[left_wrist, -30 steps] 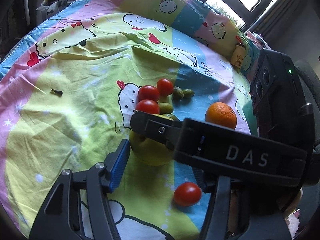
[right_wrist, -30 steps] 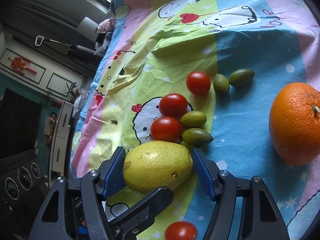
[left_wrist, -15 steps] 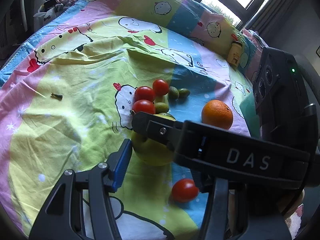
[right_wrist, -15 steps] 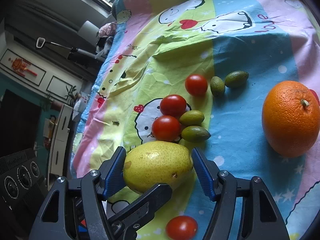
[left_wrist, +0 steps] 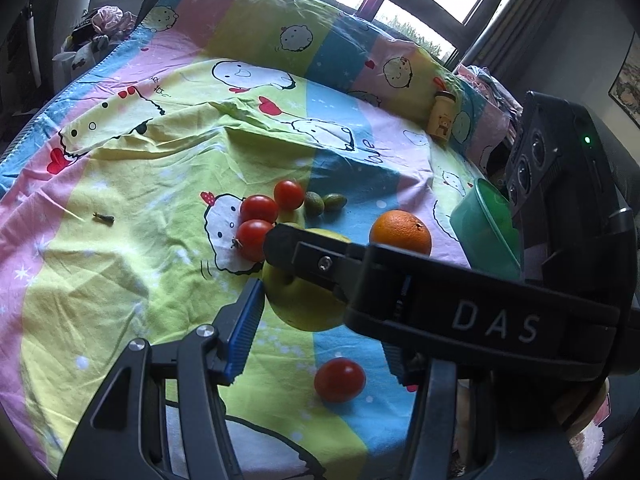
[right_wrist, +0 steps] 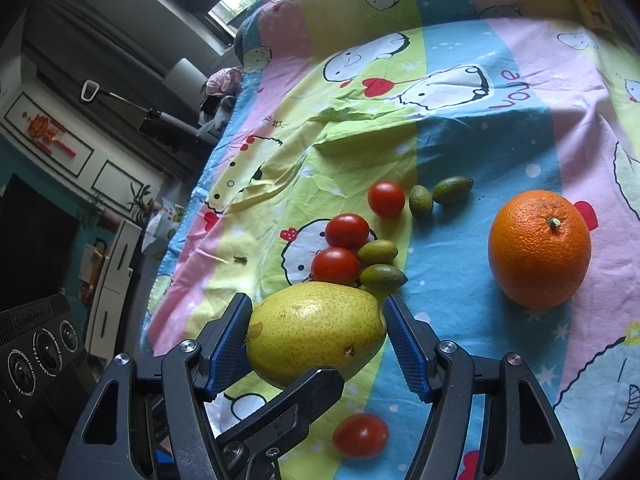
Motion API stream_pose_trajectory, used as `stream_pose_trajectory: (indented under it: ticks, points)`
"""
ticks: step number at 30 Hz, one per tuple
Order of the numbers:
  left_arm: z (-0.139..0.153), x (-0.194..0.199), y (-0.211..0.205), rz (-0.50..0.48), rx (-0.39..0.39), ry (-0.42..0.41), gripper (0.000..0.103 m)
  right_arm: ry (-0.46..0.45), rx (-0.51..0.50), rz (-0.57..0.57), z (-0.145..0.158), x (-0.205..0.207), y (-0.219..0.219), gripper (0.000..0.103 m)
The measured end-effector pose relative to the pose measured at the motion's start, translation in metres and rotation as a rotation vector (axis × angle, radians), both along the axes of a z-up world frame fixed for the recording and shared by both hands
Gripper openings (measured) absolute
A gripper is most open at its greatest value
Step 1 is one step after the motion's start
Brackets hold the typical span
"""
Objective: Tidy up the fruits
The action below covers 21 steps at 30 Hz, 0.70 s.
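Observation:
A yellow-green pear (right_wrist: 316, 330) sits between the blue pads of my right gripper (right_wrist: 318, 340), which is shut on it and holds it just above the cloth; it also shows in the left wrist view (left_wrist: 308, 300). My left gripper (left_wrist: 320, 344) is open and empty, low over the cloth, with the right gripper's body across it. A lone tomato (left_wrist: 339, 379) lies under it. Three tomatoes (right_wrist: 347, 231) and several small green fruits (right_wrist: 382, 276) cluster ahead. An orange (right_wrist: 539, 248) lies to the right.
The fruits lie on a cartoon-print sheet (left_wrist: 120, 280). A green plastic bowl (left_wrist: 486, 232) sits at the right edge beside the orange (left_wrist: 400, 232). A small yellow jar (left_wrist: 442, 120) stands at the far right. A tiny dark stalk (left_wrist: 103, 218) lies at left.
Both grippers have pulled back and risen; the right one carries the pear up and away from the tomato cluster. The green bowl has come into the left wrist view.

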<state>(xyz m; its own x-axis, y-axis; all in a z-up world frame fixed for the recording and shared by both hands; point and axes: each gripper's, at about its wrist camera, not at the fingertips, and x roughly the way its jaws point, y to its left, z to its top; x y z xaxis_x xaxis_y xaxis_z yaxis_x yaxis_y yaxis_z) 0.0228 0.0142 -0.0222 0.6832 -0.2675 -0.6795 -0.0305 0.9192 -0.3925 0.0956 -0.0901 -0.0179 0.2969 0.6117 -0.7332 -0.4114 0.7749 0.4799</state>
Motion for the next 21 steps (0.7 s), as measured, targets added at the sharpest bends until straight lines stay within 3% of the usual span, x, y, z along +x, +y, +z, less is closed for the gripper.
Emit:
stream_pose_trajectory:
  ticks: [21]
  points:
    - [0.031,-0.020,-0.015,-0.056,-0.014,-0.175,0.054,-0.180,-0.013,-0.050,0.044,-0.028,-0.015,0.069]
